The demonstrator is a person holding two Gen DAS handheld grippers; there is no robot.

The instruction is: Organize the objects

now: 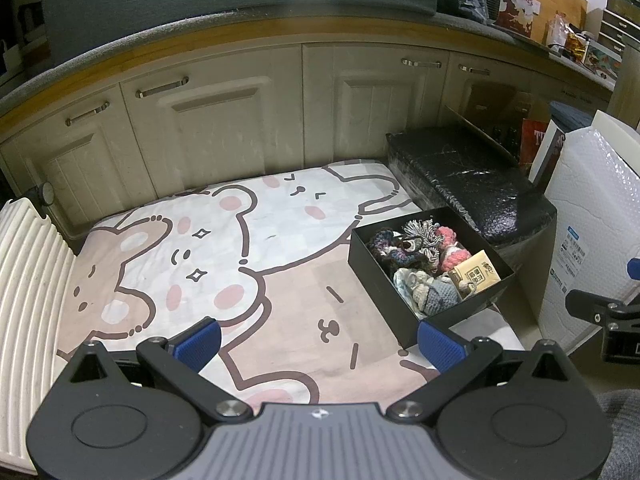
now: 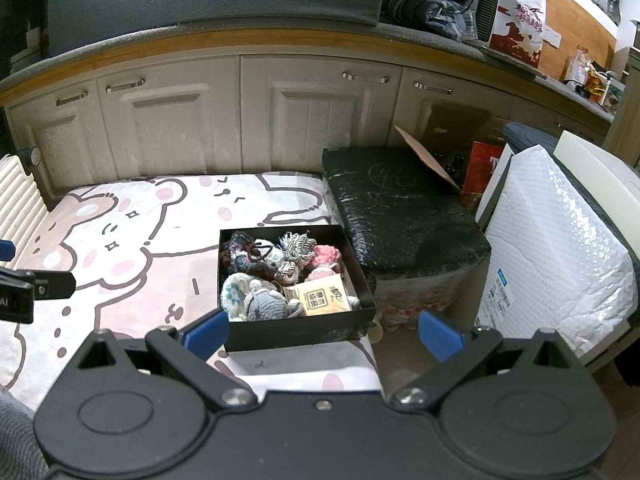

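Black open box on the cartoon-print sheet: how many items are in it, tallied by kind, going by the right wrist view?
Black open box contents; the pile overlaps, so the crochet count is approximate:
Crocheted yarn pieces: about 7, among them a grey crocheted toy and a pink crocheted piece
Tan paper packets with printed characters: 1
Total: about 8

The cloth sheet (image 1: 192, 240) with printed bears looks soft and matt, with light wrinkles. The black box (image 2: 296, 330) seems to be matt cardboard, and the crocheted toys (image 2: 264, 280) in it are rough yarn. The tan packet (image 2: 322, 299) looks like paper. The black wrapped bundle (image 2: 400, 208) is glossy plastic film. The white bubble-wrap parcel (image 2: 560, 248) is shiny. The cabinet doors (image 1: 216, 128) look matt, with metal handles (image 1: 162, 87).
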